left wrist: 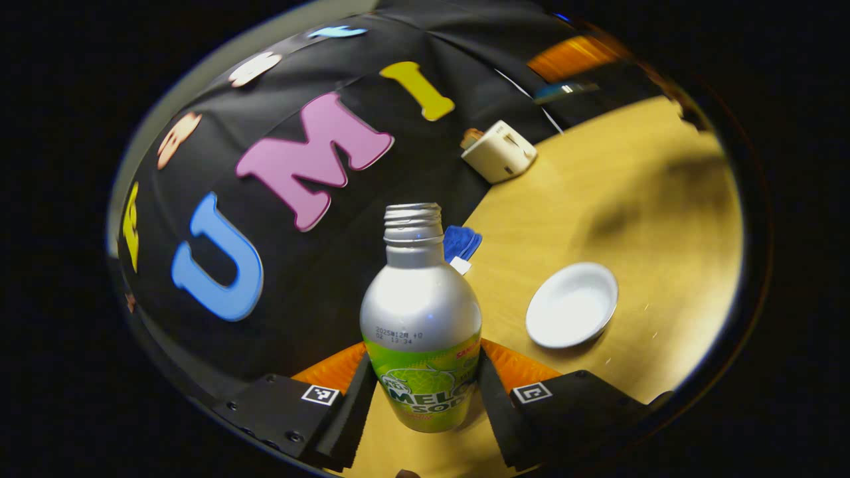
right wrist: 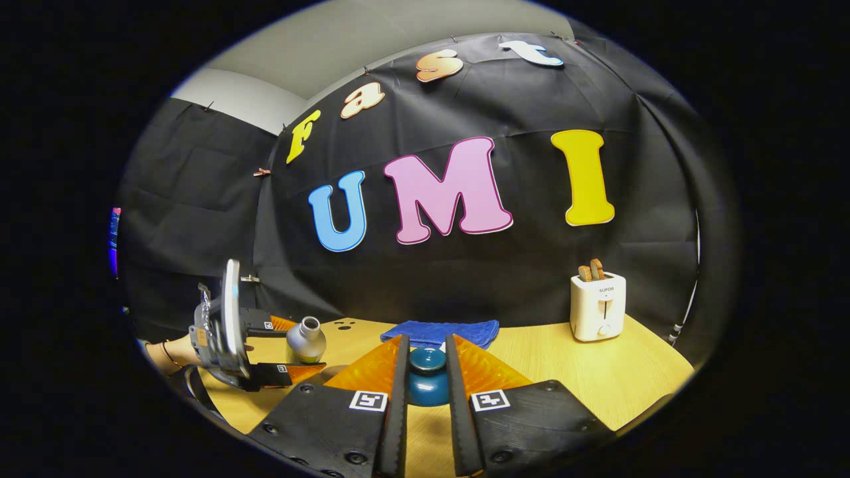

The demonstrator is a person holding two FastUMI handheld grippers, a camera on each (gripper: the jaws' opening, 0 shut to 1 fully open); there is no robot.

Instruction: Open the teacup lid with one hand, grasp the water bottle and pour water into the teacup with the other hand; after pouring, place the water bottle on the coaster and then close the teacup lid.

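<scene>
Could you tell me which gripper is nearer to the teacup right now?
Right. The right gripper has its fingers on either side of the teacup's lid, while the left gripper is off to the side, around the water bottle.

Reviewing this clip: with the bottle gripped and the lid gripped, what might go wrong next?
1. The water bottle has no cap; the left tongs hold it low on the body, so tilting may slosh.
2. The right tongs pinch the teacup lid by its small knob; it might slip when lifted.
</scene>
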